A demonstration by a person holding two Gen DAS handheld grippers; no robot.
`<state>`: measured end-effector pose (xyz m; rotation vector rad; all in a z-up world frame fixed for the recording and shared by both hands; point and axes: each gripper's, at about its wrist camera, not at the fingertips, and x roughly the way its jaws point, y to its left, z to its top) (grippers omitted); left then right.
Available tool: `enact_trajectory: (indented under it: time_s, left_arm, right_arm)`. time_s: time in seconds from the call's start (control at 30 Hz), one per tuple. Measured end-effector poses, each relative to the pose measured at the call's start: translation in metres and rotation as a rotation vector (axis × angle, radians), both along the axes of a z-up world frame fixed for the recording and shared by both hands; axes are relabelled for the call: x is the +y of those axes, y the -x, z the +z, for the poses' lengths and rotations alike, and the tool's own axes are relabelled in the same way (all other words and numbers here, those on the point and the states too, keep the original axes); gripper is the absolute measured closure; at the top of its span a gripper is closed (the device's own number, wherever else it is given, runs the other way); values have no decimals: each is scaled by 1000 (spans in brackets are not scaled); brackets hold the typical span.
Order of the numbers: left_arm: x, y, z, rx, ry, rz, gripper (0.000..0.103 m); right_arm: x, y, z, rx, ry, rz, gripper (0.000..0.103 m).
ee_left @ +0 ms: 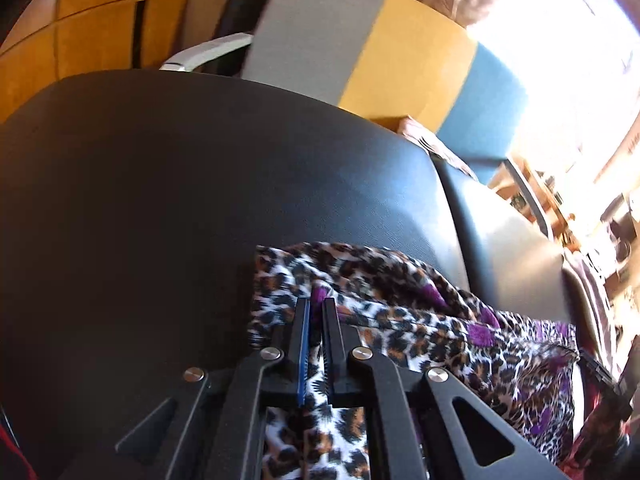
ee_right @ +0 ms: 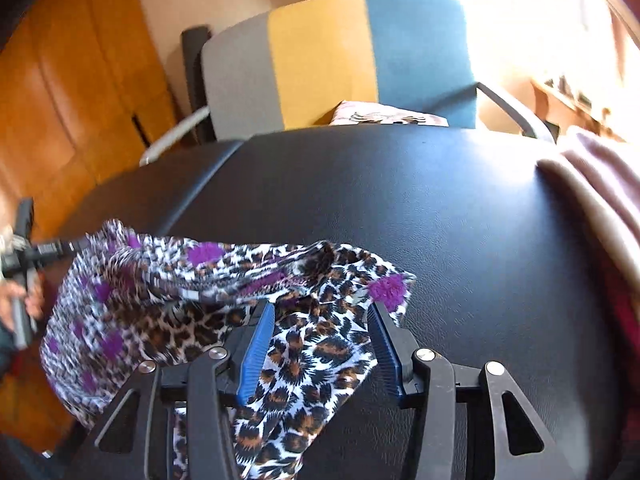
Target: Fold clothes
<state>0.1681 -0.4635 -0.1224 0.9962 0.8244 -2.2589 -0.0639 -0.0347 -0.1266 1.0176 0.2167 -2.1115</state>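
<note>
Take the black bench (ee_right: 440, 220) as your landmark. The leopard-print garment (ee_right: 224, 304), white with brown-black spots and purple patches, lies rumpled on the bench's near side and spills over its left edge, where the cloth blurs.

Your left gripper (ee_left: 318, 308) has its jaws closed on a fold of that garment; the fabric bunches between them and runs out under the frame. Its other end trails away to the right across the bench.

Your right gripper (ee_right: 322, 316) stands with its jaws apart, the blue pads on either side of a flap of the same garment. The cloth lies between them, and the pads do not press on it.

Around the bench: behind its far edge stands a chair (ee_right: 328, 64) with a back striped grey, yellow and blue, and a patterned cushion (ee_right: 384, 116) rests on its seat just past the bench. A pale pink cloth (ee_right: 592, 192) drapes over the bench's right end, near your right gripper's side. Left of the bench are orange-brown wooden cabinet doors (ee_right: 80, 80). In the right wrist view your left hand (ee_right: 20, 300) shows at the bench's left edge, blurred, holding the other tool. The middle and far part of the bench top is bare black surface.
</note>
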Motion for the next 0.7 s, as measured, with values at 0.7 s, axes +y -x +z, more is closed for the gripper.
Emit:
enact_trajectory:
  time_s: [0.7]
  left_arm:
    - [8,23,-19,-47,-9,-123,73]
  right_arm:
    - [-24,43,-1,-163,173,-36,51]
